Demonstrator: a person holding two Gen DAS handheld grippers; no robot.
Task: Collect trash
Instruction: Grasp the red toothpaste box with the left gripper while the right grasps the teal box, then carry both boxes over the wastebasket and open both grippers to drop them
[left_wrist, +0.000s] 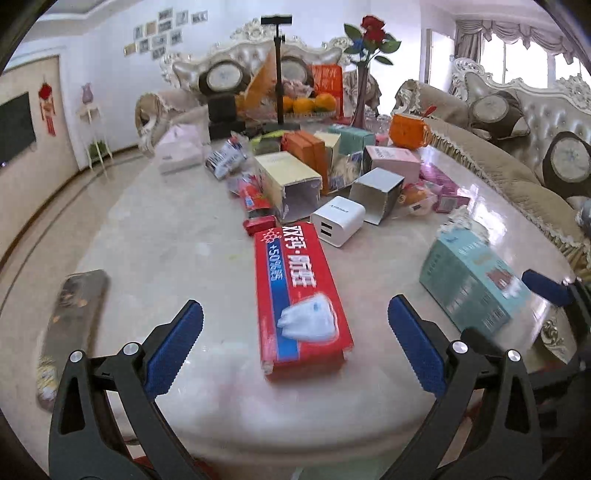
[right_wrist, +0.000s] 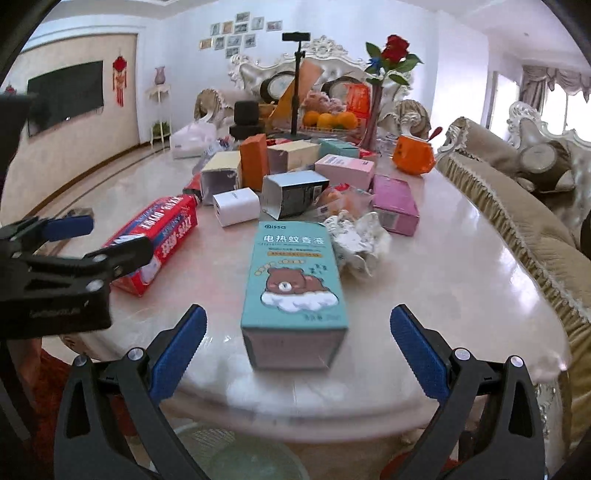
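Facing marble table (left_wrist: 166, 258) from its rounded near edge, left view: left gripper (left_wrist: 295, 325) spread wide, empty, bare tabletop on left side. Red toothpaste box (left_wrist: 299, 295) lies flat, lengthwise between fingers, near end just inside table edge. White charger (left_wrist: 338, 221) just behind it; phone (left_wrist: 70, 325) well left; box clutter beyond.

Right view: right gripper (right_wrist: 297, 328) wide apart, empty. Teal bear-printed box (right_wrist: 293, 291) lies flat between fingers near table edge. Crumpled paper (right_wrist: 360, 240) beside its far right; open tabletop right.

The glossy marble table (right_wrist: 461, 280) bears a red toothpaste box (left_wrist: 301, 295), teal carton (right_wrist: 293, 288), white charger (left_wrist: 338, 223) and crumpled paper (right_wrist: 360, 240).
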